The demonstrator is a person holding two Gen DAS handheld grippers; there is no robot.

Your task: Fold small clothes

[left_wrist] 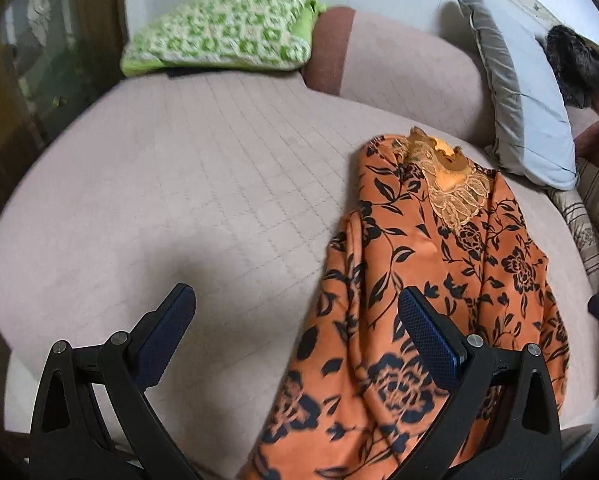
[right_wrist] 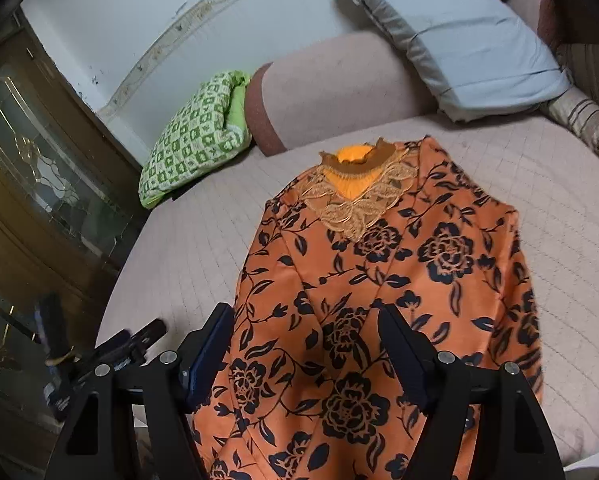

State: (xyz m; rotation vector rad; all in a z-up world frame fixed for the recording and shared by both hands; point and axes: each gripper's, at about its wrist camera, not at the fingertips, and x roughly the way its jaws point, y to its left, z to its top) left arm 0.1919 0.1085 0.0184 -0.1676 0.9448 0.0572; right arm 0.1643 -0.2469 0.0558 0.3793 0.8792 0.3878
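An orange blouse with black flowers (right_wrist: 379,280) lies on the pink quilted bed, its lace collar (right_wrist: 355,200) toward the pillows and both sides folded inward. In the left wrist view the blouse (left_wrist: 431,264) lies to the right. My left gripper (left_wrist: 295,296) hovers open over the blouse's left edge and the bare quilt, nothing between its fingers. My right gripper (right_wrist: 305,316) stands open above the blouse's lower part; whether its pads touch the cloth cannot be told. The left gripper (right_wrist: 115,352) also shows at the lower left of the right wrist view.
A green-and-white patterned cushion (left_wrist: 223,32) and a pink bolster (left_wrist: 403,60) lie at the head of the bed (left_wrist: 159,184). A pale blue pillow (right_wrist: 459,40) leans at the back right. A dark wooden cabinet with glass (right_wrist: 39,168) stands left of the bed.
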